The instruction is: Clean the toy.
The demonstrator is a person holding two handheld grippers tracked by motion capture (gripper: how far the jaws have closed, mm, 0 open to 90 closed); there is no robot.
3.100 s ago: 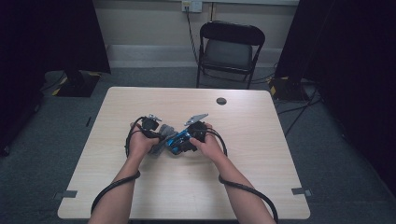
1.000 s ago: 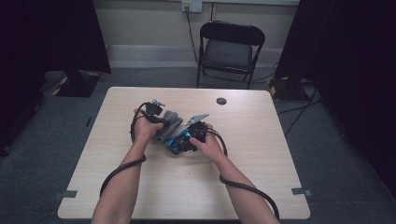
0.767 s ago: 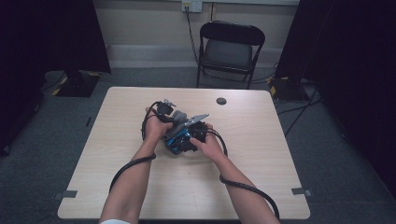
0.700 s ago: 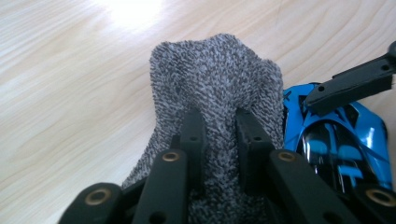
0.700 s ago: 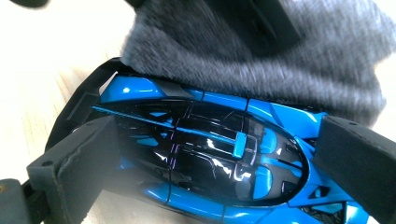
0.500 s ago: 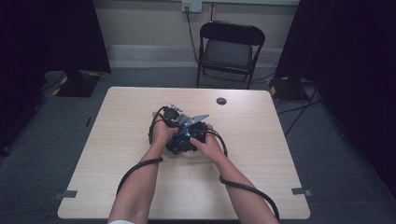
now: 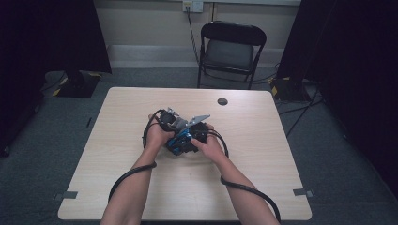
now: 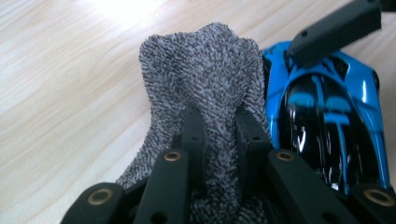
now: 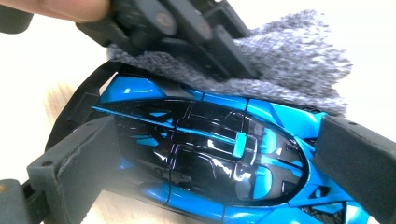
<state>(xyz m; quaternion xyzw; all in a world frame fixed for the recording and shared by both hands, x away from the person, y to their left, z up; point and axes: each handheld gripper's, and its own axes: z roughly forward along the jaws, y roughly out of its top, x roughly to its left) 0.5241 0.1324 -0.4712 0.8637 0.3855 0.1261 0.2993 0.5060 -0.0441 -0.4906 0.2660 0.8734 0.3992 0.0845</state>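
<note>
Setting: a recording room or lab studio, not a home.

- Table (image 7: 263,187): one pale wood-laminate top, centre of the high view, standing alone on the floor.
- Tape marks (image 7: 304,191): grey strips at the table's near corners, 4 and 8 o'clock.
- Folding chair (image 7: 231,49): black metal, unoccupied, at 12 o'clock behind the table.
- Black curtains (image 7: 51,33): dark drapes at 10 and 2 o'clock, closing in both sides.
- Wall socket (image 7: 193,5): at 12 o'clock on a plain beige wall, a cable hanging from it.
- Floor (image 7: 328,154): grey-blue carpet, loose cables at 2 o'clock.
- Stand base (image 7: 75,84): dark, at 10 o'clock, edged with yellow-black tape.
</note>
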